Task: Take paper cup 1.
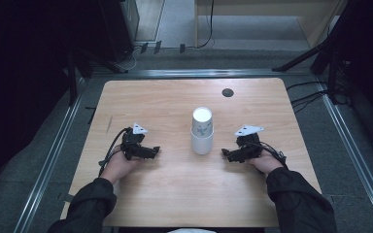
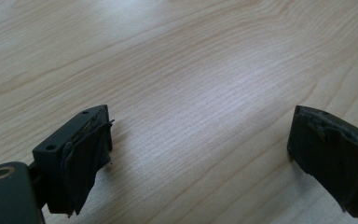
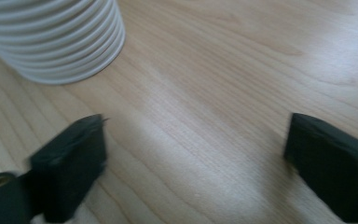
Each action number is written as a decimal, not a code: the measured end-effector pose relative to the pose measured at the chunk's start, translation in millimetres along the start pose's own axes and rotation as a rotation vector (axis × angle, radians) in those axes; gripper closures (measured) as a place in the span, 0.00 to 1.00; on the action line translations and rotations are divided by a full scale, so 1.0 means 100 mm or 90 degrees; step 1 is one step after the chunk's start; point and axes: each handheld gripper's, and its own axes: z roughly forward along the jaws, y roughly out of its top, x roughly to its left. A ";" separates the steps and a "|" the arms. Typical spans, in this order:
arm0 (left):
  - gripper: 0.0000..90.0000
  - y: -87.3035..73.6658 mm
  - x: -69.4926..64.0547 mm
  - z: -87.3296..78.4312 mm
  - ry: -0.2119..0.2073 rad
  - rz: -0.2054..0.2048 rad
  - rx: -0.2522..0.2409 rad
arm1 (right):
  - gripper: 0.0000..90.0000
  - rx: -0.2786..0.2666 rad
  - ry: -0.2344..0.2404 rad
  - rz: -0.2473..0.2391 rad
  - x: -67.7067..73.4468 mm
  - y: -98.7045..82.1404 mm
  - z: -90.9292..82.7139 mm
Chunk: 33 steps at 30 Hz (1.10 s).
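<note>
A stack of white paper cups (image 1: 202,131) stands upside down near the middle of the wooden table (image 1: 175,189). Its ribbed rims (image 3: 58,42) fill the top left of the right gripper view. My left gripper (image 1: 154,150) rests on the table left of the stack, open, jaws pointing right toward it, with bare wood between them (image 2: 200,135). My right gripper (image 1: 225,153) lies on the table right of the stack, open, jaws pointing left, with nothing between them (image 3: 196,140). Both grippers are a short way off the cups.
A dark round grommet hole (image 1: 228,92) sits near the table's far right edge. Metal floor rails (image 1: 48,160) run along both sides of the table. Dark equipment and stand legs (image 1: 311,53) are beyond the far edge.
</note>
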 end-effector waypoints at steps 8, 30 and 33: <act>0.10 0.05 -0.08 -0.01 -0.007 0.009 0.029 | 0.16 0.025 0.039 0.015 -0.03 0.08 -0.06; 0.18 0.21 0.00 -0.51 -0.133 0.016 -0.009 | 0.29 -0.004 0.105 -0.005 0.09 0.43 -0.56; 0.19 0.21 0.00 -0.51 -0.138 0.026 0.003 | 0.33 -0.015 0.111 -0.011 0.10 0.47 -0.60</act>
